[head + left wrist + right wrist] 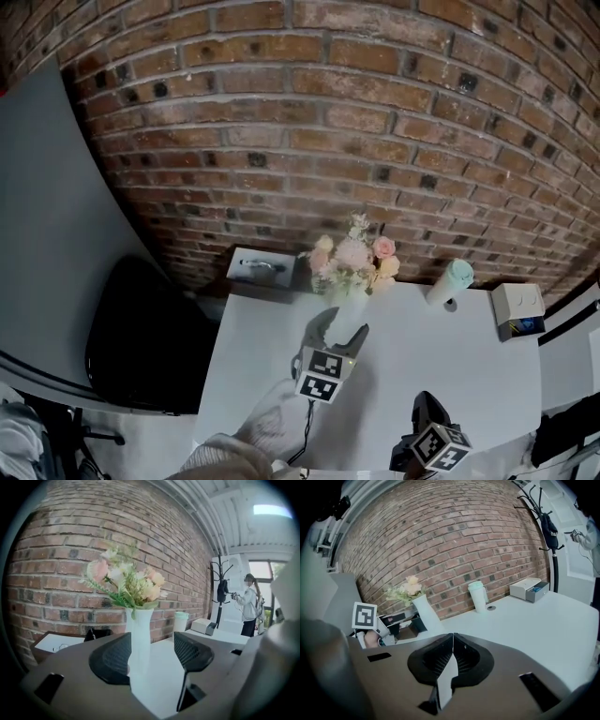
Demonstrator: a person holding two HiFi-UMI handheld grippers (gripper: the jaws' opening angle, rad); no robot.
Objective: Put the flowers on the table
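Observation:
A slim white vase holds pale pink and cream flowers near the far middle of the white table. My left gripper is open, one jaw on each side of the vase. In the left gripper view the vase stands close against the left jaw, with a clear gap to the right jaw; its base is hidden. My right gripper hovers over the table's near right part. Its jaws are shut with nothing between them. The right gripper view shows the vase off to the left.
A mint cup and a white box stand at the table's far right, by the brick wall. A low stand with white paper and a black chair are to the left. A person stands far off beside a coat rack.

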